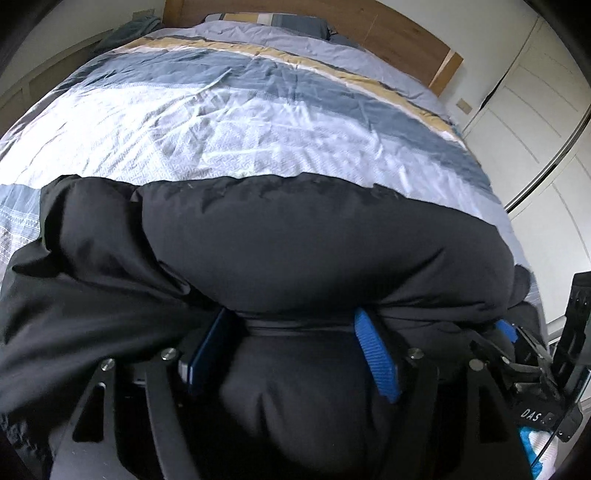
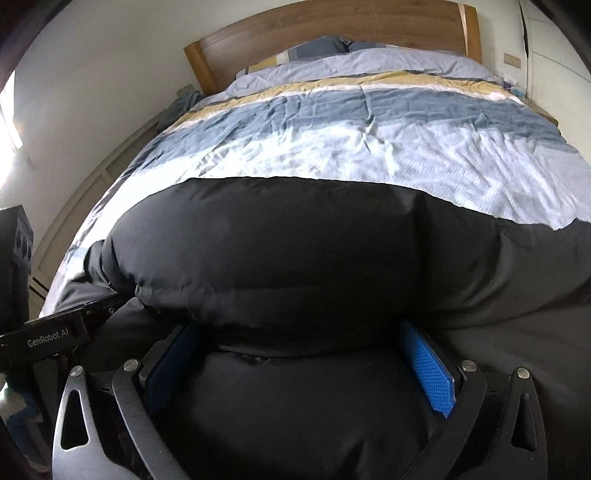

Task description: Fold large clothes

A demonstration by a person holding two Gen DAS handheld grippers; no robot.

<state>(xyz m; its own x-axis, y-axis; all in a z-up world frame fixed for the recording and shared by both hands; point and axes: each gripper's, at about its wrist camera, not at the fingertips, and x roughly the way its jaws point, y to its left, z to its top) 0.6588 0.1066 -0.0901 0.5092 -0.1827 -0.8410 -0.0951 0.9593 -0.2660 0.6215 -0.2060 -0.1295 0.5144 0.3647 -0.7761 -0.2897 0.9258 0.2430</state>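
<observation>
The bed (image 1: 258, 122), with its striped blue, white and yellow duvet (image 2: 369, 147), fills both views and serves as the work surface: broad, soft and flat enough to take a bulky garment, with the wooden headboard (image 2: 332, 29) at the far end and white wardrobe doors (image 1: 535, 110) along the right. At the near end lies the task's thing, a black padded jacket (image 1: 295, 240), puffy and thick, with a fold of it rolled up into a fat bolster across the near edge while looser fabric spreads out to the left in the left wrist view. It looks gathered this way because both tools hold the same near hem side by side, so the doubled layer can be carried toward the far side as one. The left gripper (image 1: 295, 354) has a thick bunch of the jacket between its blue pads (image 1: 373, 354), jaws standing wide around the padding and grasping it. The right gripper (image 2: 306, 373) does likewise, its pads (image 2: 428, 369) clasping a wad of the same black cloth. In the left wrist view it also shows at the near right.
</observation>
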